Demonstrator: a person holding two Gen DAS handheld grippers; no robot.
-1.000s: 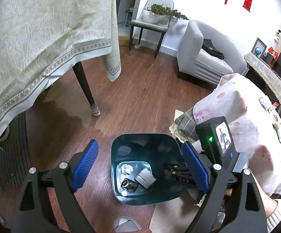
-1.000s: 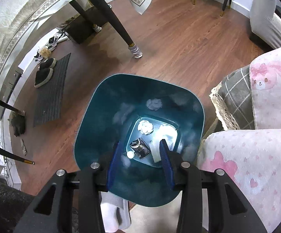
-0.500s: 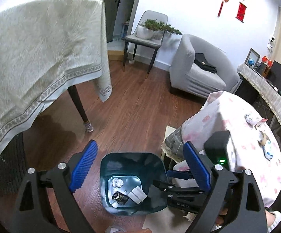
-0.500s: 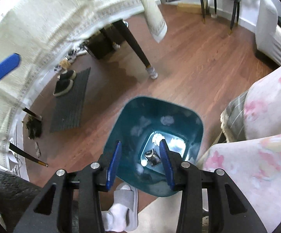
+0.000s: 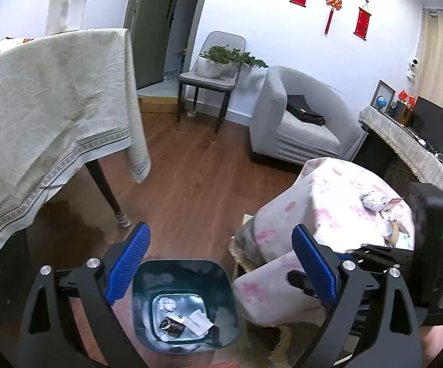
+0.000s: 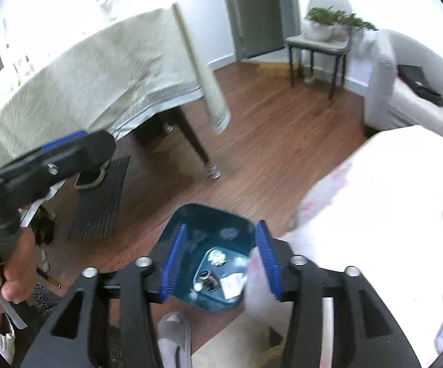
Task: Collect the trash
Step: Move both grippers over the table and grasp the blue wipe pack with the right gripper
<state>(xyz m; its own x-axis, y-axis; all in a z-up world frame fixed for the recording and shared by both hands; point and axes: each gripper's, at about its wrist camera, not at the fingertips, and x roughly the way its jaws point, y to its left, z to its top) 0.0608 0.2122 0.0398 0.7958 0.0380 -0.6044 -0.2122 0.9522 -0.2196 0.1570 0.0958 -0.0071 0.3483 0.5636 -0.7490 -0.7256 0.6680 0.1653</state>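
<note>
Task looks partly done, by my read: some trash is in the bin [image 5: 187, 306] already, more left on the small table [image 5: 337, 202] w/ the pink-print cloth.

Left tongs [image 5: 221, 263]: spread wide, nothing between the pads, jaws have just been opening further. Right tongs [image 6: 221, 259]: roughly half apart, empty too, jaws have just been opening; nothing gripped in either view.

Bin sits on the wood floor [image 5: 190, 184] below and between the left tongs' tips, touching or just beside the draped table edge, can't tell which. In the right view it shows between the blue pads, further down.

Bin contents, at the bottom:
- crumpled white paper ball [image 5: 166, 303], far side
- dark wrapper [image 5: 170, 326], nearer the tongs
- flat white paper/card [image 5: 198, 322], beside the wrapper, prob. touching it
- small round white bit near the wrapper, too small to ID

Left to do: crumpled foil-like wad [image 5: 371, 199] on the table top, up and right of the left tongs' right pad, plus a red-white card [image 5: 393, 203] just beside it and more scraps behind, partly hidden by the right tongs' body. Those prob. go next; both tongs are free for it.
</note>
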